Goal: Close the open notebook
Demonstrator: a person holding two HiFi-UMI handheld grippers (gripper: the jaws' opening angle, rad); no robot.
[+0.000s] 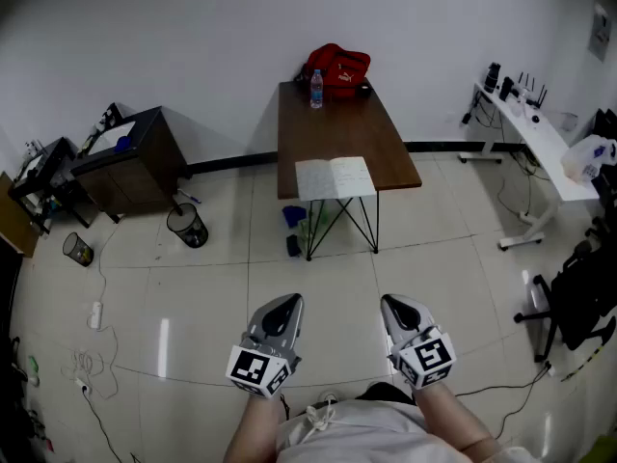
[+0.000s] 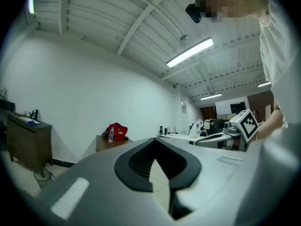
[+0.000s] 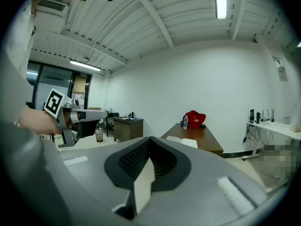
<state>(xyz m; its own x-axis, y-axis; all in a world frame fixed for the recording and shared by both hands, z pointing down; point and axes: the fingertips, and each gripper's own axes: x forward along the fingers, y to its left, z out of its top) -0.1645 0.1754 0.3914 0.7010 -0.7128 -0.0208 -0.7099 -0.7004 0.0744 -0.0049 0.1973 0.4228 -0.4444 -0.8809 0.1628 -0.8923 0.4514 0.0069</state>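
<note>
Brown wooden desk (image 1: 337, 133) stands well ahead. Soft red bag (image 1: 337, 66) sits at its far end. Open notebook (image 1: 334, 177), white pages up, lies at the near edge; head and right gripper views show it. Left tongs (image 1: 287, 303) and right tongs (image 1: 393, 305) are both closed, empty, well short of the desk. Clear bottle (image 1: 316, 89) stands upright just beside the bag.

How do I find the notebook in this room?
Look for the long brown table in the middle of the room. The notebook lies open at its near end, flat and white, unlike the red bag and water bottle at the far end.
</note>
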